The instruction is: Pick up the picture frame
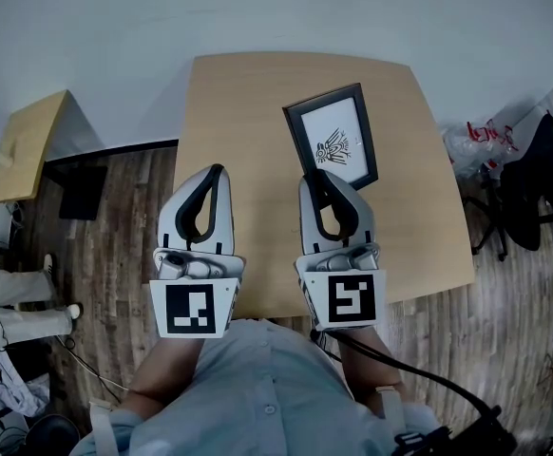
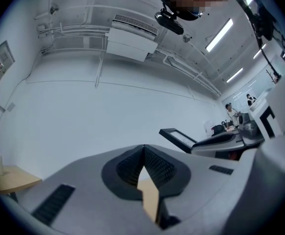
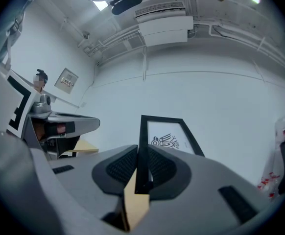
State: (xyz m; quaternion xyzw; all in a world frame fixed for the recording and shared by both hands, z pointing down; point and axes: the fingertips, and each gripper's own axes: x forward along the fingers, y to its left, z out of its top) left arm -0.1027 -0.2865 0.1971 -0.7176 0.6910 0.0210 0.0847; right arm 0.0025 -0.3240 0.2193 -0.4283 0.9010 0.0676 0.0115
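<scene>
The picture frame (image 1: 333, 139) is black with a white print and a small dark drawing. My right gripper (image 1: 316, 175) is shut on its near left edge and holds it up over the wooden table (image 1: 248, 112). In the right gripper view the frame's (image 3: 165, 137) left bar runs straight down between the pads (image 3: 157, 168), seen against the white wall. My left gripper (image 1: 215, 171) hangs beside it on the left, shut with nothing in it; its pads (image 2: 128, 168) meet at the tips. The left gripper view shows the frame (image 2: 178, 138) edge-on at right.
A smaller wooden table (image 1: 25, 145) stands at the far left, with a black object (image 1: 82, 190) on the floor beside it. A dark chair (image 1: 533, 188) and a plastic bag (image 1: 476, 141) are to the right of the table. White wall lies ahead.
</scene>
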